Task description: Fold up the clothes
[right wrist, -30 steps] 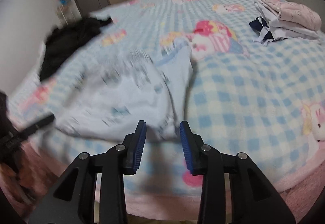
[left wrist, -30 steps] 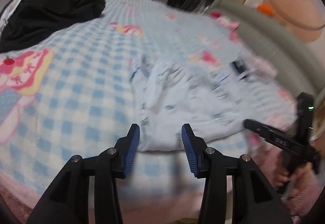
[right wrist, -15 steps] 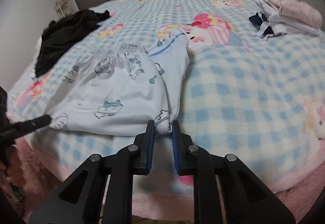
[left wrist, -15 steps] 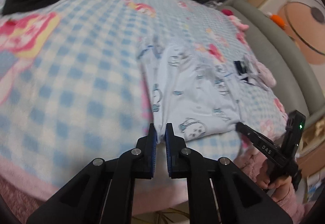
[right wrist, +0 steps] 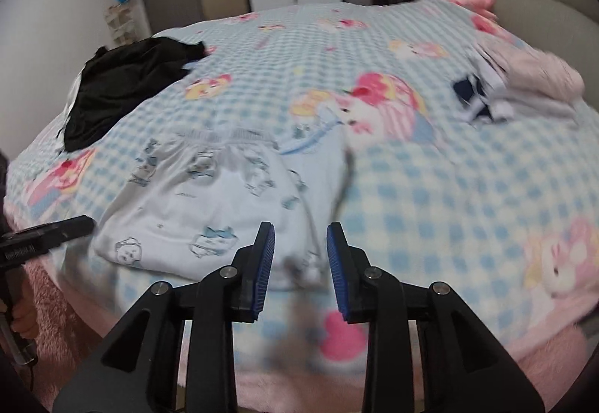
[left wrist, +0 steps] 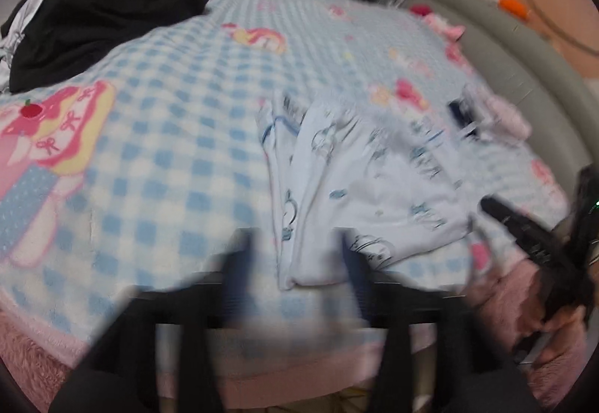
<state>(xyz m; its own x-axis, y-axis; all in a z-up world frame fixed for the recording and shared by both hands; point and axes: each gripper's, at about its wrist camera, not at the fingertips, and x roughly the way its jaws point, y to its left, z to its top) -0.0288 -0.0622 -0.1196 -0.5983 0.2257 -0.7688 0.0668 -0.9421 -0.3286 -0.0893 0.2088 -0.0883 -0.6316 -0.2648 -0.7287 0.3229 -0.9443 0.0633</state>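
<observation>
1. A pale blue printed garment (right wrist: pixel 209 203) lies folded near the front edge of the bed (right wrist: pixel 430 188), on a blue checked blanket.
2. The right claw (right wrist: pixel 300 265) is released, its blue pads apart just short of the garment's near hem.
3. The left claw (left wrist: pixel 295 263) is blurred but spread wide, gripping nothing.
4. A black garment (left wrist: pixel 101 8) lies far back; a folded pile (right wrist: pixel 524 87) sits well apart.
</observation>
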